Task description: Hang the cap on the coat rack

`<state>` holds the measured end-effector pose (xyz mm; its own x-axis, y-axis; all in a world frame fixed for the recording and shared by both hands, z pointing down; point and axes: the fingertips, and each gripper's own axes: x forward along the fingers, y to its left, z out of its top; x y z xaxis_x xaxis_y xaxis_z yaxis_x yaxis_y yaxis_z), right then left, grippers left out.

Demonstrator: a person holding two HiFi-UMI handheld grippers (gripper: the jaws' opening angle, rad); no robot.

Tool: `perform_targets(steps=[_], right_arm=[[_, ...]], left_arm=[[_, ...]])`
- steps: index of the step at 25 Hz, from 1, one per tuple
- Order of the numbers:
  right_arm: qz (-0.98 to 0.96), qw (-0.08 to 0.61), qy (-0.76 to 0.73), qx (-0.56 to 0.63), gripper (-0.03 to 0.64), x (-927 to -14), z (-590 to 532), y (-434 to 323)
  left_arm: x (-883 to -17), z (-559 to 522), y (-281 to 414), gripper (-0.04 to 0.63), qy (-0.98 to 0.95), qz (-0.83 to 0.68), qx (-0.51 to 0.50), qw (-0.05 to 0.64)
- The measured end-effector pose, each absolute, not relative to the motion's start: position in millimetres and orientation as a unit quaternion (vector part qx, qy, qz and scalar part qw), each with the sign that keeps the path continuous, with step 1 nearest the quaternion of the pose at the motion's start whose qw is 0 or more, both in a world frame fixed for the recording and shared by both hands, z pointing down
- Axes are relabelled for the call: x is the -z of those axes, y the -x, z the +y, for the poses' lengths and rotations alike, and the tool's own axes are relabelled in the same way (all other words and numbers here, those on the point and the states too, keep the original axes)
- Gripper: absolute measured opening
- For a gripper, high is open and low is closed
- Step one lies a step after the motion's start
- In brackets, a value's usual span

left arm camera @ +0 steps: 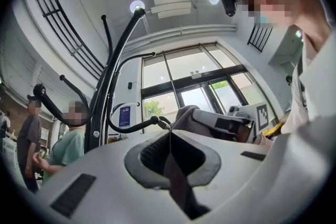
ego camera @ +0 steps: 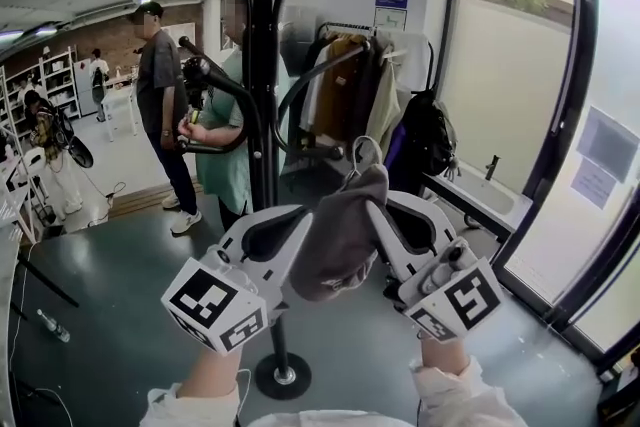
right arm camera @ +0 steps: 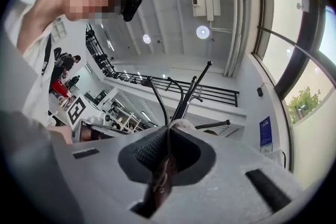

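Before coat rack (ego camera: pixel 264 65), cap (ego camera: pixel 340 235) held aloft

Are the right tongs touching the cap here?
Touching. The right gripper view shows the right tongs shut on a fold of the cap, its fabric pinched between them.

We see a dark, glossy floor (ego camera: pixel 120 315). The coat rack (ego camera: pixel 264 115) stands on it by its round black base (ego camera: pixel 280 376). Well to the left lies a small bottle (ego camera: pixel 55 326). Farther back stand a person in a dark shirt (ego camera: pixel 158 85) and a person in a green top (ego camera: pixel 228 155).
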<state>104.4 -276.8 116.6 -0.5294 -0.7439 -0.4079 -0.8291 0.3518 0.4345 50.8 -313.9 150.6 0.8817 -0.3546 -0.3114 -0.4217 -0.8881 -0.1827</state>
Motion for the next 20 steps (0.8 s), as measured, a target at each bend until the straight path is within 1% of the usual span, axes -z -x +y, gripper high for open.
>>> perform_targets(steps=[10,16,20], right_arm=[[0.793,0.058,0.478,-0.372,0.011,-68.9,-267.4,-105.0],[0.786,0.062,0.464,-0.404,0.011,-38.8,-266.6,-99.6],[0.796,0.080,0.446,-0.402,0.011,-20.4,-263.2,-98.4]], left_arm=[[-128.5,-306.9,-54.7,0.015,0.961,0.184,-0.152,0.141],[-105.2,-311.2,-55.4,0.015,0.956,0.178,-0.168,0.159],[-86.2,-311.4,-58.2,0.015,0.953,0.173,-0.180,0.174]])
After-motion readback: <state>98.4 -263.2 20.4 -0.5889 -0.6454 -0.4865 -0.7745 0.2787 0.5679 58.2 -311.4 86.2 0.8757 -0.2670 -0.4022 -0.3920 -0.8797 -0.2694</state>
